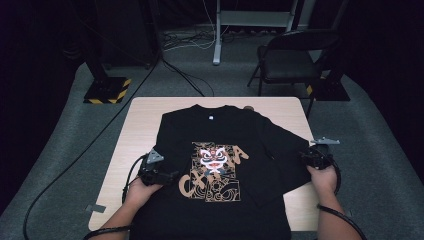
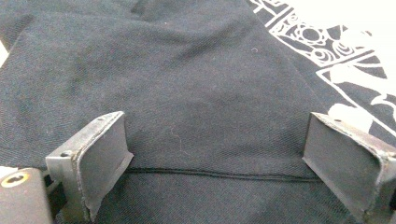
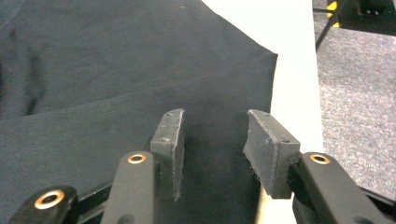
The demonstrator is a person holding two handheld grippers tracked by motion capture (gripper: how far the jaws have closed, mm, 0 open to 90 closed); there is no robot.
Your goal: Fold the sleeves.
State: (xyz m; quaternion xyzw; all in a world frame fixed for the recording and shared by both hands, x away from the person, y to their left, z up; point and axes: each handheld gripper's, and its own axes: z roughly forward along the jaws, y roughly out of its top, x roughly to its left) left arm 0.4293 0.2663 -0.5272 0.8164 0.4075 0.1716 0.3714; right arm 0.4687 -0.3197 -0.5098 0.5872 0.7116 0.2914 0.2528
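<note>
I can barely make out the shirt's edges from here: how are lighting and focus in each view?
High view: dim, the black T-shirt merging into dark surroundings, only its print readable. Left gripper view: fabric weave sharp, but the print and table blow out to white at the upper right. Right gripper view: table overexposed beside the sleeve edge, near jaws slightly soft.

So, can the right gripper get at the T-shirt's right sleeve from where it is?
Probably yes: the right gripper hangs with jaws apart just over the sleeve near the table edge, with nothing between.
</note>
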